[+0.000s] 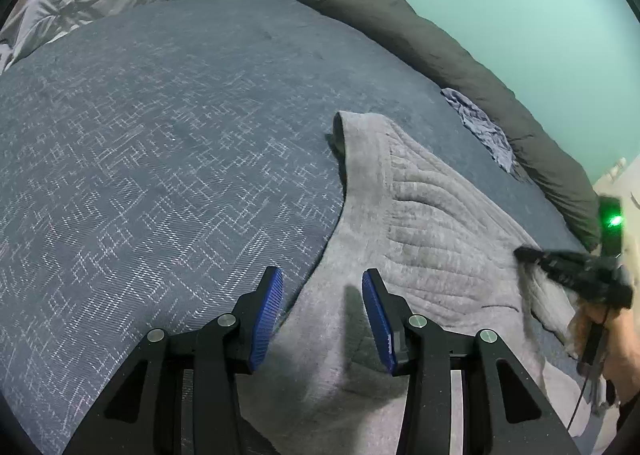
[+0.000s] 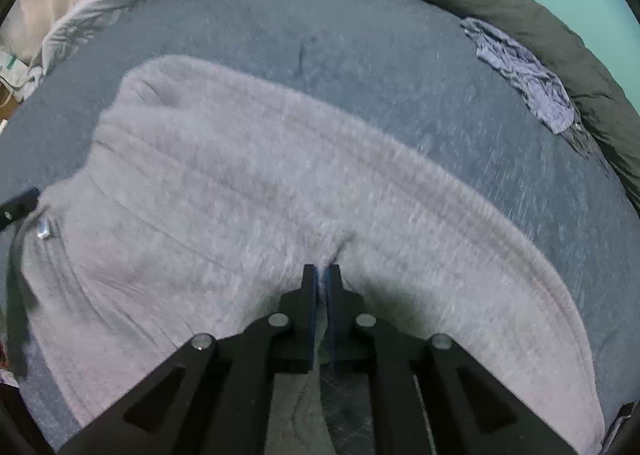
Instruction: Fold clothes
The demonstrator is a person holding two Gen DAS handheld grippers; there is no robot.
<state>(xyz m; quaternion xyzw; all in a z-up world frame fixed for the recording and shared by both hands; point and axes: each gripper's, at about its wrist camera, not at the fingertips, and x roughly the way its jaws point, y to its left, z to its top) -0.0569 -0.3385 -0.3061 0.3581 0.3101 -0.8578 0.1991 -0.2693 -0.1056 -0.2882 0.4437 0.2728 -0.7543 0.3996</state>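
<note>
Sweatshirt (image 2: 248,183), a fuzzy grey one with a ribbed band at one end, is lying spread across the dark blue patterned bed cover (image 1: 140,127), with its ribbed end pointing away toward the far left in the right wrist view and one edge running close to the near side of the bed.

Left tool (image 1: 322,315) is hovering over the near left edge of the garment with its blue pads (image 1: 267,319) standing well apart, gripping nothing. Right tool (image 2: 322,275) is pinching the cloth, its fingers pressed together on a small pucker of grey fabric (the right wrist view is streaked, so the tool is probably on the move).

Whether this is a spreading-out or a fold already under way, I cannot tell; the garment is looking mostly flat either way. For a clean result, the pinch is best kept on a single edge layer, and the left tool would do well to take the matching edge so both corners travel level and the cloth is not dragging into a twist.

No containers are showing. A crumpled pale blue garment (image 2: 524,75) is resting at the far right against a dark olive bolster (image 1: 460,55).
</note>
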